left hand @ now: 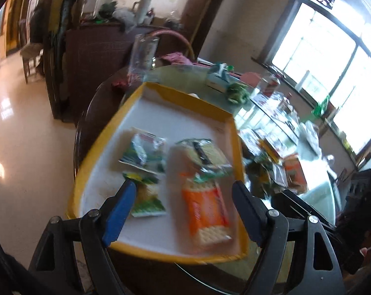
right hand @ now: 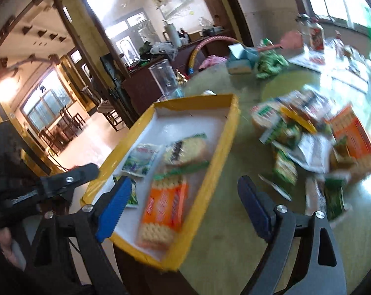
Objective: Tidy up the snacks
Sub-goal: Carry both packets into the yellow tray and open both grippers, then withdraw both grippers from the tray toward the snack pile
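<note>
A yellow tray (left hand: 185,98) (right hand: 220,147) with a white floor sits at the near edge of a round table. In it lie an orange cracker pack (left hand: 205,216) (right hand: 163,209), a pale biscuit pack (left hand: 202,154) (right hand: 185,150), a green-and-white packet (left hand: 146,152) (right hand: 141,159) and a small green-yellow packet (left hand: 146,196). My left gripper (left hand: 183,211) hovers open over the tray with nothing between its fingers. My right gripper (right hand: 184,209) also stands wide open and empty above the tray's right wall. A loose pile of snacks (right hand: 308,142) with an orange box (right hand: 352,135) lies on the table to the tray's right.
Behind the tray stand a clear cup (right hand: 163,76), a tissue box (right hand: 239,59), green packets (right hand: 271,64) and a bottle (right hand: 313,34). A dark wooden cabinet (left hand: 94,56) stands beyond the table. The left gripper's black frame (right hand: 69,177) shows at the left.
</note>
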`<action>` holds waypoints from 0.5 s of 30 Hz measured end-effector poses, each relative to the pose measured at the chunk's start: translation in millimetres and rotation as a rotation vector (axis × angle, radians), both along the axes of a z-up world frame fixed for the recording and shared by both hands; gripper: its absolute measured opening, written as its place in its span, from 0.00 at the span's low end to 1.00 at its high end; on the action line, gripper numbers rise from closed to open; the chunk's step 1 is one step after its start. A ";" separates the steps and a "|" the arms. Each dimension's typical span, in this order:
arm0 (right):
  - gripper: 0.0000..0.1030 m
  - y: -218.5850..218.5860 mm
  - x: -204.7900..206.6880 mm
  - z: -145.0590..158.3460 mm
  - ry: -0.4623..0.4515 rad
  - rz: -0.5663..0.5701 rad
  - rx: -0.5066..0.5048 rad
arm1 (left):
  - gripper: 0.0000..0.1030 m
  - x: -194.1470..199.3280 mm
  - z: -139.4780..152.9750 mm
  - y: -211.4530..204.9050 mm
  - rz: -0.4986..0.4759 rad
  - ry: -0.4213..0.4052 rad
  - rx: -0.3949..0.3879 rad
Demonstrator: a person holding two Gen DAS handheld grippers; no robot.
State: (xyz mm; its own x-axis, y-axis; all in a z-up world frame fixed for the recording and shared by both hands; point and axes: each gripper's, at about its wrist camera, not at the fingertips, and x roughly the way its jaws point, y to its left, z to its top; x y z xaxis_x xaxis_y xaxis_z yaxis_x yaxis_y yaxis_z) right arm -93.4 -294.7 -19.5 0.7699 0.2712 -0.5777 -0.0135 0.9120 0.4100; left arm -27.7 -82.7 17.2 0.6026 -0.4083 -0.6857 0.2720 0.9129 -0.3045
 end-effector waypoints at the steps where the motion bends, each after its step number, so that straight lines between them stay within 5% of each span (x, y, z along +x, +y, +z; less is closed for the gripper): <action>1: 0.85 -6.7 -5.7 -2.7 0.002 -0.010 0.019 | 0.78 -7.3 3.0 -8.1 -0.016 -0.017 0.005; 15: 0.79 -73.2 -91.9 -11.8 0.039 -0.187 0.002 | 0.78 -63.9 -6.8 -94.8 -0.288 -0.022 0.029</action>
State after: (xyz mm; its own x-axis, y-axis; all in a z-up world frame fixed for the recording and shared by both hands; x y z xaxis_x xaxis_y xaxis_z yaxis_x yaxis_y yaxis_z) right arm -185.3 -368.0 -31.3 0.7842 0.1267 -0.6075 0.1721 0.8962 0.4090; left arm -91.6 -177.6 10.4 0.4800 -0.5447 -0.6877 0.5273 0.8056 -0.2700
